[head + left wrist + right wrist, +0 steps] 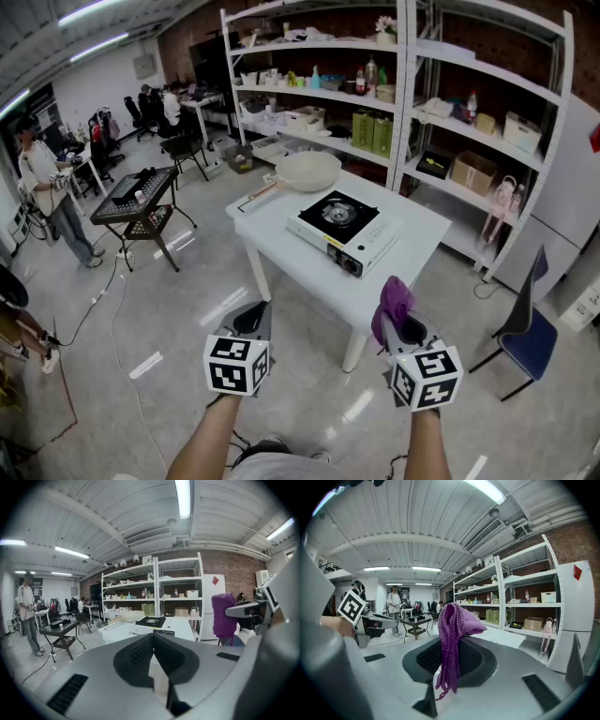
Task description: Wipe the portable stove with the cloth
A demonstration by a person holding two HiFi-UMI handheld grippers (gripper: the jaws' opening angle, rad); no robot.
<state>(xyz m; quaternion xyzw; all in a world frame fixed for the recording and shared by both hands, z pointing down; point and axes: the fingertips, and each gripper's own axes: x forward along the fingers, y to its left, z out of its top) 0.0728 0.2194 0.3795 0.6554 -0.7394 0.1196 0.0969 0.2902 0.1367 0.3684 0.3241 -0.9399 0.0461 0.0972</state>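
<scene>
The portable stove (pixel 341 228), white with a black burner top, sits on a white table (pixel 394 267) ahead of me; the left gripper view shows the stove (pixel 151 620) too. My right gripper (pixel 402 328) is shut on a purple knitted cloth (pixel 393 300), held in the air short of the table's near corner. From the jaws of the right gripper (pixel 451 641), the cloth (pixel 453 625) sticks up and droops. My left gripper (pixel 251 322) is shut and holds nothing, low and left of the table; in its own view the left gripper (pixel 153 638) has its jaws together.
A cream pan (pixel 306 171) rests on the table behind the stove. White shelving (pixel 405 112) stands behind the table. A black folding table (pixel 139 199) and a person (pixel 45 192) are at the left, a blue chair (pixel 528 333) at the right. Cables (pixel 105 300) lie on the floor.
</scene>
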